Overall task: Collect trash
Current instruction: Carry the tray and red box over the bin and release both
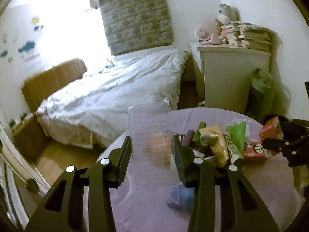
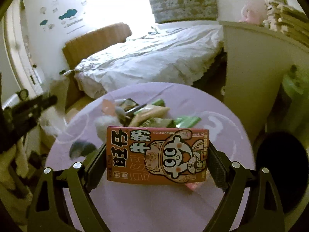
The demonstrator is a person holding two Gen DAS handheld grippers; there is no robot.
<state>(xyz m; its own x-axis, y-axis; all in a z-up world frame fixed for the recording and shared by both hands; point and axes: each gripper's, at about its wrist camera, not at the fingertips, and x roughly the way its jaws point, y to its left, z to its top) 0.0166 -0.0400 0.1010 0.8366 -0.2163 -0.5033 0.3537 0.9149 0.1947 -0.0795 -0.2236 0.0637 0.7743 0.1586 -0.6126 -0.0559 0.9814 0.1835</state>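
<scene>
Left hand-held gripper (image 1: 151, 152), lower centre of the left wrist view: its jaws press both sides of a clear plastic tray (image 1: 150, 135), which stands tilted up over the near edge of the round, lilac-covered tabletop (image 1: 260, 183). Grasp appears firm; the tray is off the surface.

Right hand-held gripper (image 2: 157, 159), lower centre of the right wrist view: clenched on an orange milk carton (image 2: 157, 155), held printed face towards the camera, above the tabletop. The same carton shows at the right edge of the left wrist view, just beside the remaining pile.

Remaining trash: a heap of wrappers (image 1: 218, 145) sits at centre right of the left wrist view, including a green packet (image 1: 236, 133), a beige pouch and a dark purple item; exact types cannot be told. A blue object (image 1: 180, 197) lies behind the tray near the lower centre. Crumpled white and grey scraps (image 2: 82, 147) lie at middle left of the right wrist view, blurred.

Disposal point: a green-lined bin (image 1: 261, 90) stands on the floor beside the white cabinet (image 1: 231, 77), at right in the left wrist view.

Assessment: the task is at an early to middle stage. Two items are in hand and not yet deposited; most of the pile is still on the tabletop.
</scene>
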